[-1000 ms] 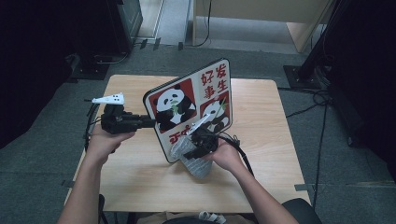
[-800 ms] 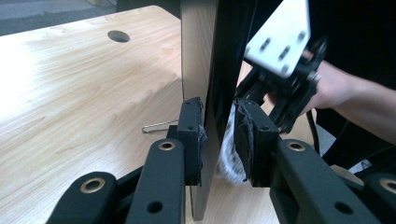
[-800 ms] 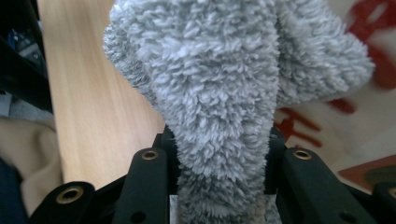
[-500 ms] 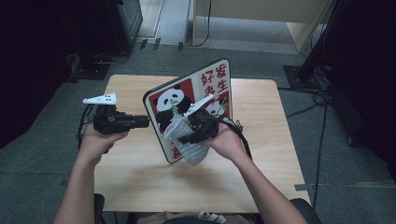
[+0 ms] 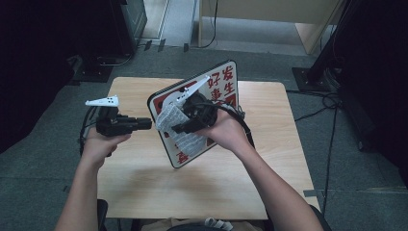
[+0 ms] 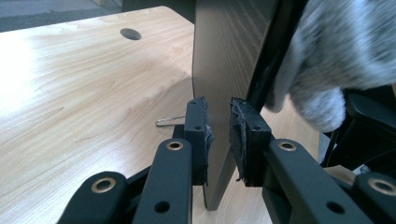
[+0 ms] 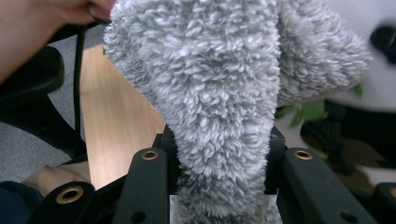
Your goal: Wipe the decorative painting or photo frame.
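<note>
A square board (image 5: 226,82) printed with pandas and red characters stands tilted on edge over the wooden table (image 5: 144,192). My left gripper (image 5: 149,123) comes in level from the left. Its jaws have just been closing and now pinch the board's edge (image 6: 219,93) between the pads (image 6: 198,135). My right gripper (image 5: 177,128) is shut on a fluffy grey cloth (image 5: 168,118), which lies against the upper left of the board's printed face. In the right gripper view the cloth (image 7: 215,93) bulges out between the jaws and hides most of the board.
A thin wire loop (image 6: 170,121) lies on the table (image 6: 70,93) behind the board, and a round hole (image 6: 130,33) sits near the far edge. Cables (image 5: 332,103) run over the floor at the right, past a dark stand (image 5: 317,72).
My right gripper has lifted the cloth from the lower part of the board's face up toward its upper left. The left gripper has stayed at the board's left edge.
</note>
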